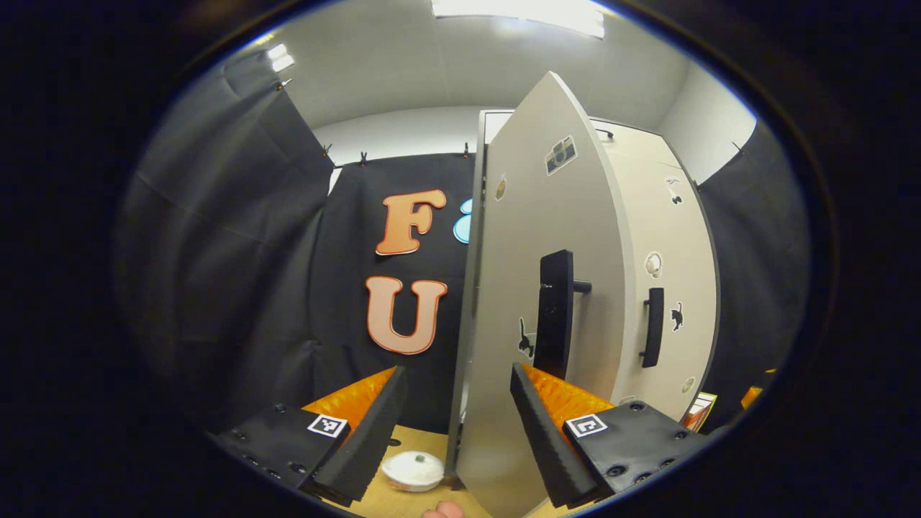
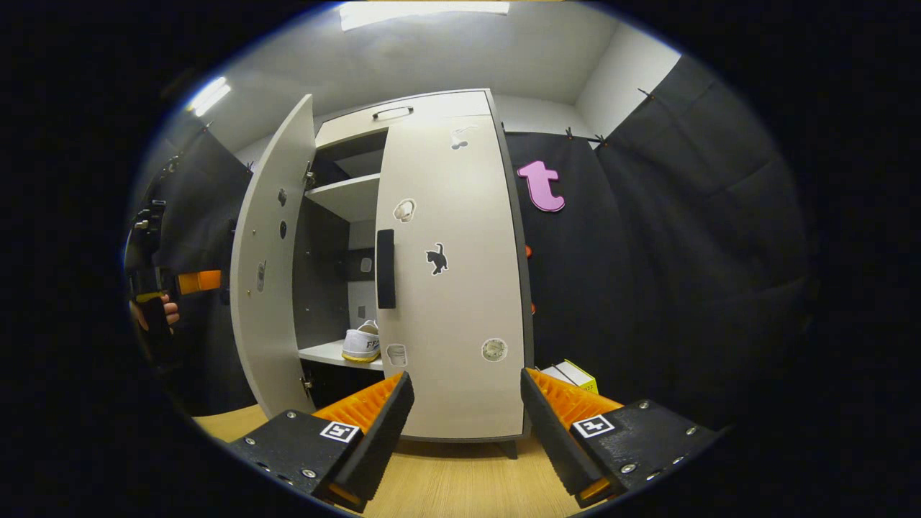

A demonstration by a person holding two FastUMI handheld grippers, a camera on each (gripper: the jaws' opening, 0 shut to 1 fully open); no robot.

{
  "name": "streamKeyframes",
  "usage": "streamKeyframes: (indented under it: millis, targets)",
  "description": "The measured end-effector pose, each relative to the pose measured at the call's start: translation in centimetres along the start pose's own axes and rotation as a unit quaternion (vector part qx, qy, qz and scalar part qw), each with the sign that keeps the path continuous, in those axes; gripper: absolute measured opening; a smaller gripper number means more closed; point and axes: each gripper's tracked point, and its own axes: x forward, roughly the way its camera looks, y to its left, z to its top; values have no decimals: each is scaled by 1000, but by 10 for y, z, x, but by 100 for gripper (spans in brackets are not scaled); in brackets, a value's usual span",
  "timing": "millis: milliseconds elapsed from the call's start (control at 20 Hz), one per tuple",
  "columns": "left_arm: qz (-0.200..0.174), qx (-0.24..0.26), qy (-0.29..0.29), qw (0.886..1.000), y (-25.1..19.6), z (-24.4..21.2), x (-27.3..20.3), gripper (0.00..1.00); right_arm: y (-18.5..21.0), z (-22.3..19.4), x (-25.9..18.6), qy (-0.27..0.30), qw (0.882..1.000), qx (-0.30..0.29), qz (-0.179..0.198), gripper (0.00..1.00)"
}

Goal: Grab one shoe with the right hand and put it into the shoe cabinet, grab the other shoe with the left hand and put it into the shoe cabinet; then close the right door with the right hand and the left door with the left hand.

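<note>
In the left gripper view, the left gripper (image 1: 455, 424) sits at the bottom of the frame with its fingers wide apart and nothing held. The left door (image 1: 536, 302) stands partly open and fills the centre; its lower edge passes between the two fingers, though contact cannot be told. Its dark handle (image 1: 555, 313) rises just above the right-hand finger. Behind it, at centre right, the right door (image 1: 673, 288) lies flat against the cabinet (image 1: 504, 119). A round white object (image 1: 412, 470) rests on the wooden floor (image 1: 421, 439) at bottom centre, below the gap between the fingers.

The right gripper view gives what the first hides: the inside of the cabinet. Through the gap left of centre a white shoe (image 2: 362, 341) sits on a shelf (image 2: 331, 352), above and left of the right gripper (image 2: 466, 424). That gripper is at the bottom of the frame, fingers wide apart, empty, and touching nothing. The right door fills the centre, closed; the left door hangs open at centre left. At the far left edge a hand (image 2: 167, 311) holds the left gripper beside the open door. A yellow-edged box (image 2: 574, 375) lies low, right of the cabinet.
</note>
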Motion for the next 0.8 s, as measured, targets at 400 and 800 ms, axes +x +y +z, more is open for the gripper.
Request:
streamKeyframes:
  millis: [400,800]
  targets:
    - [-70,-16,-5,997,-68,-4,18,93,-17,1,-8,-2,1000,-1,-28,92]
    - [-107,-14,19,994,-110,-25,41,93,-38,6,-13,-3,999,-6,-51,92]
